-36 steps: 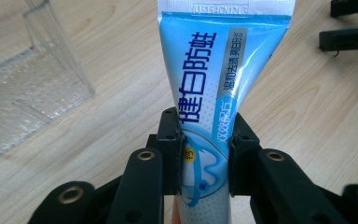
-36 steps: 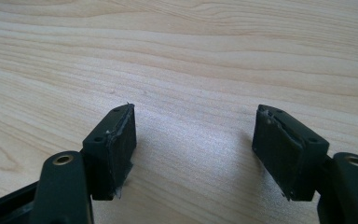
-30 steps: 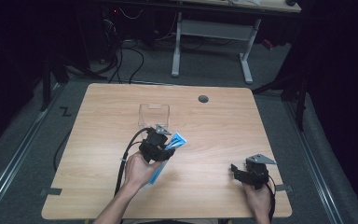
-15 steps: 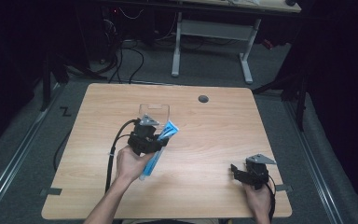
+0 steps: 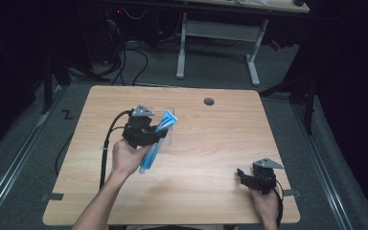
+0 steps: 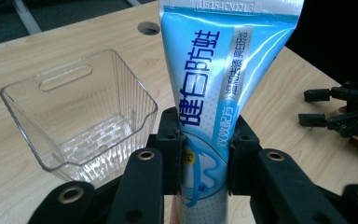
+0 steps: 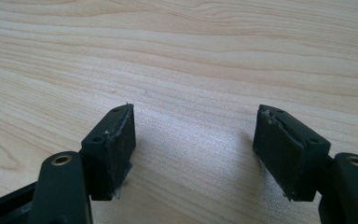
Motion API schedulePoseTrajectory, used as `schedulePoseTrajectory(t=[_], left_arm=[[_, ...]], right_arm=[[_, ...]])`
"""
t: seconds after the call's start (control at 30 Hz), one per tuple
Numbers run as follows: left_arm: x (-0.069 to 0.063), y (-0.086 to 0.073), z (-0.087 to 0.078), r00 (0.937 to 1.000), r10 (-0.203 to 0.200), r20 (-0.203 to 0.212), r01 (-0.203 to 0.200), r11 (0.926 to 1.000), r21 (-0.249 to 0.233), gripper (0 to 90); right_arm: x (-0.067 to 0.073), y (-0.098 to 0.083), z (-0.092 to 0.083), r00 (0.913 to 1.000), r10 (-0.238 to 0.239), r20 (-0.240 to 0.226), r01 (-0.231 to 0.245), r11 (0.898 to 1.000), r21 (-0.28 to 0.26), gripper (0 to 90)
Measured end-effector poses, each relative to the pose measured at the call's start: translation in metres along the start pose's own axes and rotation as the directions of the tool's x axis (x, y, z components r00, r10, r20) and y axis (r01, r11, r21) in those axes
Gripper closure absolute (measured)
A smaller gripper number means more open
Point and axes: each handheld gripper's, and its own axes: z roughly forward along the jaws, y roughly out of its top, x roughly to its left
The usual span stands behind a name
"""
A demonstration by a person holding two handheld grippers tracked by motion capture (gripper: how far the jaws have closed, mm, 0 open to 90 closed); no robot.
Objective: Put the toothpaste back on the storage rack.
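A blue and white toothpaste tube [image 5: 156, 139] [image 6: 210, 88] is clamped between the jaws of my left gripper [image 5: 147, 135] [image 6: 205, 149], lifted off the wooden table [image 5: 211, 143], its crimped end pointing away from me. Just beyond it stands a clear ribbed plastic bin [image 6: 81, 116] [image 5: 165, 115], which has nothing inside. My right gripper [image 5: 247, 178] [image 7: 196, 144] rests low at the table's near right corner with its jaws wide apart over bare wood.
A round cable hole [image 5: 209, 101] sits near the table's far edge. Black cables [image 5: 108, 143] trail from the left gripper over the table's left side. Desk legs [image 5: 182, 48] and dark floor lie beyond the table.
My left hand has risen and moved leftward and farther across the table with the tube, which is now nearly over the clear bin. The right gripper has stayed where it was.
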Motion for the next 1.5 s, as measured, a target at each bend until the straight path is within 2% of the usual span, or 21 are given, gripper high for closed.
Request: schedulePoseTrajectory(t=[0.23, 0.43, 0.57, 0.67, 0.87, 1.07, 1.2, 1.5], left_arm=[[0.006, 0.015, 0.001, 1.0000, 0.006, -0.006, -0.007, 0.9994, -0.034, 71.9], [0.013, 0.029, 0.004, 0.9989, 0.017, -0.045, -0.020, 0.9982, -0.057, 71.8], [0.019, 0.035, 0.006, 0.9984, 0.011, -0.055, -0.015, 0.9968, -0.079, 71.7], [0.020, 0.040, 0.006, 0.9960, 0.026, -0.086, -0.034, 0.9949, -0.094, 71.8], [0.029, 0.048, 0.009, 0.9964, 0.001, -0.085, -0.012, 0.9914, -0.130, 71.9], [0.033, 0.057, 0.014, 0.9942, -0.001, -0.108, -0.014, 0.9895, -0.144, 72.0], [0.037, 0.065, 0.021, 0.9923, -0.007, -0.124, -0.014, 0.9848, -0.173, 72.0], [0.045, 0.069, 0.034, 0.9885, -0.014, -0.151, -0.017, 0.9794, -0.201, 71.9]], right_arm=[[0.000, 0.000, 0.000, 1.0000, 0.000, 0.000, 0.000, 1.000, 0.000, 29.7], [0.000, 0.000, 0.000, 1.0000, 0.000, 0.000, 0.000, 1.000, 0.000, 29.7], [0.000, 0.000, 0.000, 1.0000, 0.000, 0.000, 0.000, 1.000, 0.000, 29.7], [0.000, 0.000, 0.000, 1.0000, 0.000, 0.000, 0.000, 1.000, 0.000, 29.7], [0.000, 0.000, 0.000, 1.0000, 0.000, 0.000, 0.000, 1.000, 0.000, 29.7], [0.000, 0.000, 0.000, 1.0000, 0.000, 0.000, 0.000, 1.000, 0.000, 29.7], [0.000, 0.000, 0.000, 1.0000, 0.000, 0.000, 0.000, 1.000, 0.000, 29.7], [0.000, 0.000, 0.000, 1.0000, 0.001, -0.001, -0.001, 1.000, 0.001, 29.7]])
